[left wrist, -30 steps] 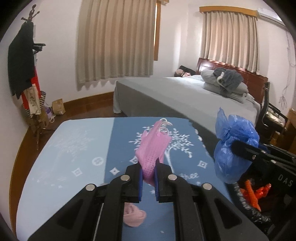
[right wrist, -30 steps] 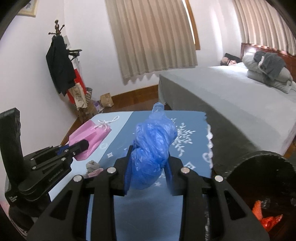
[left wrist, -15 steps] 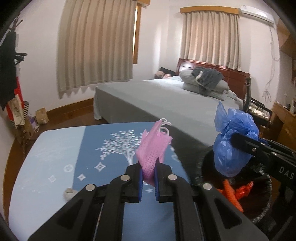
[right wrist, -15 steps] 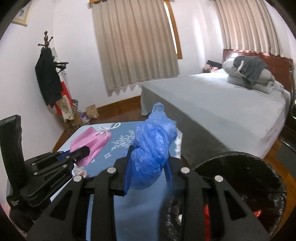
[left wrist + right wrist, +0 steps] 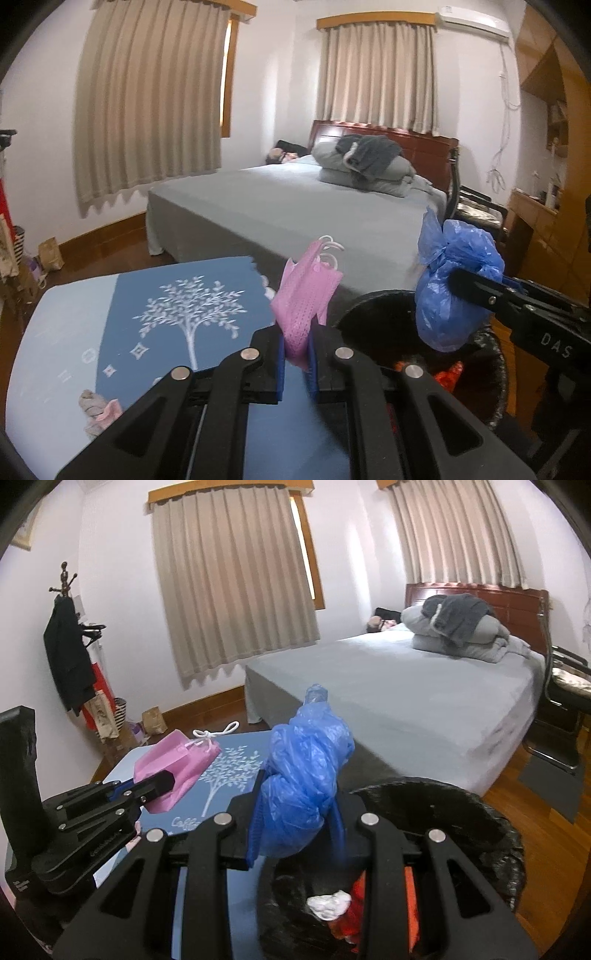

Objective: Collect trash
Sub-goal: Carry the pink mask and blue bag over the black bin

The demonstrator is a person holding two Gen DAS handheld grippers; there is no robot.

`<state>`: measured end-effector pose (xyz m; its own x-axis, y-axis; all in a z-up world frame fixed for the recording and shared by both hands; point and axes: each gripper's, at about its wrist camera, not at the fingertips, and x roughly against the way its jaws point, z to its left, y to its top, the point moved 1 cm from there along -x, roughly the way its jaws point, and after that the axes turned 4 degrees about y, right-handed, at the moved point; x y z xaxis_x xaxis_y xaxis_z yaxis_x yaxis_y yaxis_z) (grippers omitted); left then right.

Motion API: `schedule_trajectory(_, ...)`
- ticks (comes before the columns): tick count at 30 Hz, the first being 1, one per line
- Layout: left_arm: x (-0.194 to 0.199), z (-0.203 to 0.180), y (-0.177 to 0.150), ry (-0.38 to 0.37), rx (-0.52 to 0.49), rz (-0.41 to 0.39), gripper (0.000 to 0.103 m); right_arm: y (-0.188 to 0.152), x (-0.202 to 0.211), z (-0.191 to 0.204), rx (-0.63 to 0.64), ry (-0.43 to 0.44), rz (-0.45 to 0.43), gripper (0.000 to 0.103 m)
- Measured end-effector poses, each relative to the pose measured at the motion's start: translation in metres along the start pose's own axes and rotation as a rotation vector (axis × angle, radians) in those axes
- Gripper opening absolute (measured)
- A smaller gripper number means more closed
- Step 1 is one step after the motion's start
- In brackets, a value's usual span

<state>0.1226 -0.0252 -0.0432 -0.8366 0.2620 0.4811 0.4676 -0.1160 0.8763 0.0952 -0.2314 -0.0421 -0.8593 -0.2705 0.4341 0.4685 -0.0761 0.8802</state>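
Note:
My left gripper [image 5: 296, 354] is shut on a pink gift bag [image 5: 304, 299] with white cord handles, held above the table's right edge; the pink bag also shows in the right wrist view [image 5: 177, 764]. My right gripper [image 5: 295, 834] is shut on a knotted blue plastic bag [image 5: 303, 786], held over the rim of a black-lined trash bin [image 5: 443, 812]. In the left wrist view the blue bag [image 5: 454, 291] hangs above the bin [image 5: 373, 314]. Red, orange and white trash [image 5: 354, 904] lies inside the bin.
A table with a blue tree-print cloth [image 5: 184, 314] carries a small pink-grey crumpled item [image 5: 98, 410] near its front left. A grey bed [image 5: 295, 206] stands behind. A coat rack [image 5: 68, 646] and bags stand by the left wall. A chair [image 5: 565, 701] stands right.
Both grippers have moved right from over the table toward the bin, each still holding its bag. The blue bag now hangs over the bin's opening.

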Motion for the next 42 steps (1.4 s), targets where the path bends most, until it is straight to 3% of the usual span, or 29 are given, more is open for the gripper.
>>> schedule_trajectory(26,-0.006,-0.091,0.006,-0.146,-0.114,-0.007,0.01,-0.024,0.054,-0.069,-0.075,-0.143,-0.023,0.029)
schedule_trajectory(42,-0.034,-0.122,-0.003,-0.218,-0.136,0.051,0.01,-0.038,0.052,-0.096,-0.103,-0.196,0.016,0.029)
